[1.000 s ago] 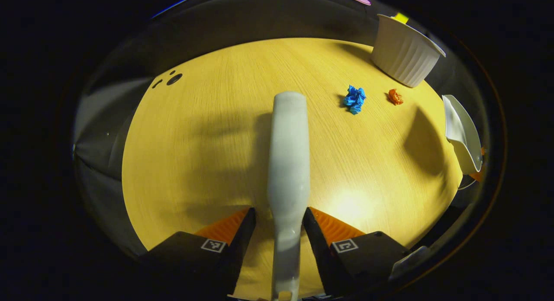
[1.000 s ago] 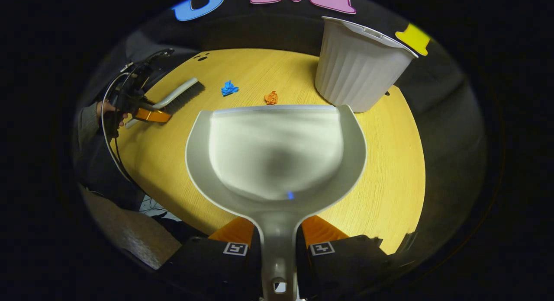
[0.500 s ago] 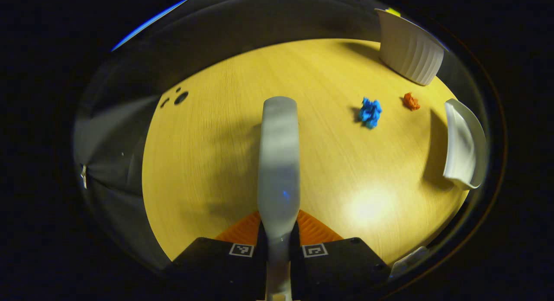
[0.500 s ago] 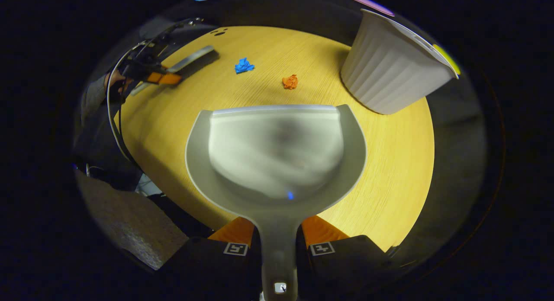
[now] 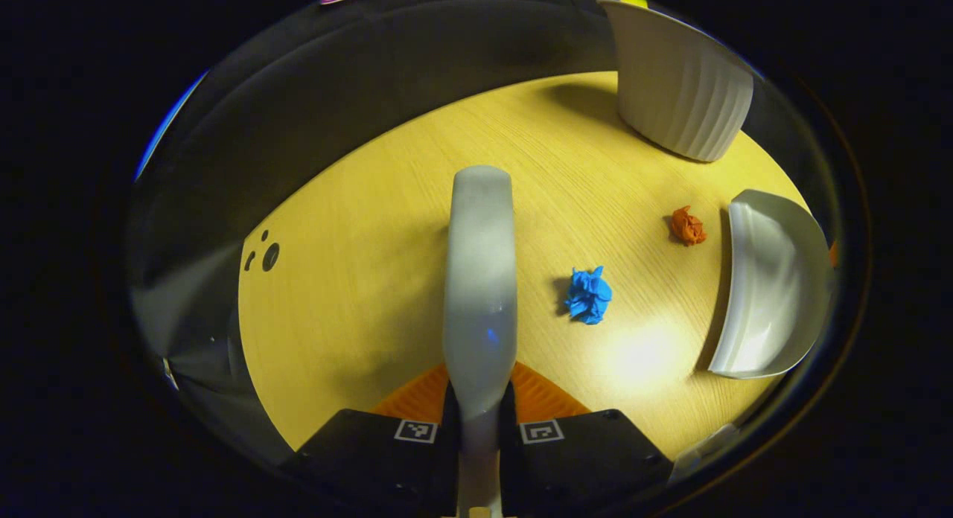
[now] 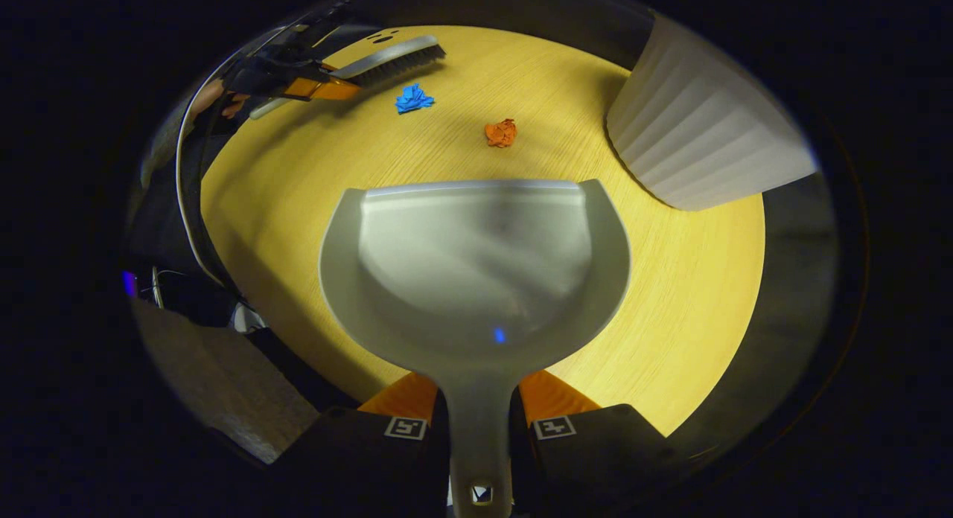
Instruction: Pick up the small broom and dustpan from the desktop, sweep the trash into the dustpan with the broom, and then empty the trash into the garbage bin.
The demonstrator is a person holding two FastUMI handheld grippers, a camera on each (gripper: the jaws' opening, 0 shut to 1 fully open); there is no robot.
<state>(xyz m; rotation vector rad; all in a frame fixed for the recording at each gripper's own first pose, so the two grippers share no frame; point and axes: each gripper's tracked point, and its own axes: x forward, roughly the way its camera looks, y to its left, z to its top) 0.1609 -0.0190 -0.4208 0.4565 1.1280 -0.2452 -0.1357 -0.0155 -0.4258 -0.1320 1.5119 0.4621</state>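
My left gripper (image 5: 478, 417) is shut on the handle of the small grey broom (image 5: 480, 280), which points forward over the yellow tabletop (image 5: 357, 280). A crumpled blue paper (image 5: 588, 295) lies just right of the broom; an orange paper ball (image 5: 686, 226) lies farther right, by the mouth of the grey dustpan (image 5: 767, 287). In the right gripper view my right gripper (image 6: 478, 417) is shut on the dustpan (image 6: 476, 265) handle. The orange ball (image 6: 501, 132) lies ahead of the pan lip, the blue paper (image 6: 413, 99) farther left near the broom (image 6: 391, 60) held by the left gripper (image 6: 313, 86).
The white ribbed garbage bin (image 5: 681, 86) stands on the table's far right; in the right gripper view the bin (image 6: 700, 138) is right of the dustpan. Small dark holes (image 5: 264, 256) mark the tabletop at left. A hand (image 6: 220, 101) holds the far gripper.
The left gripper closed on the broom handle, then carried it up close beside the blue paper. The dustpan has come lower and closer to the orange ball.
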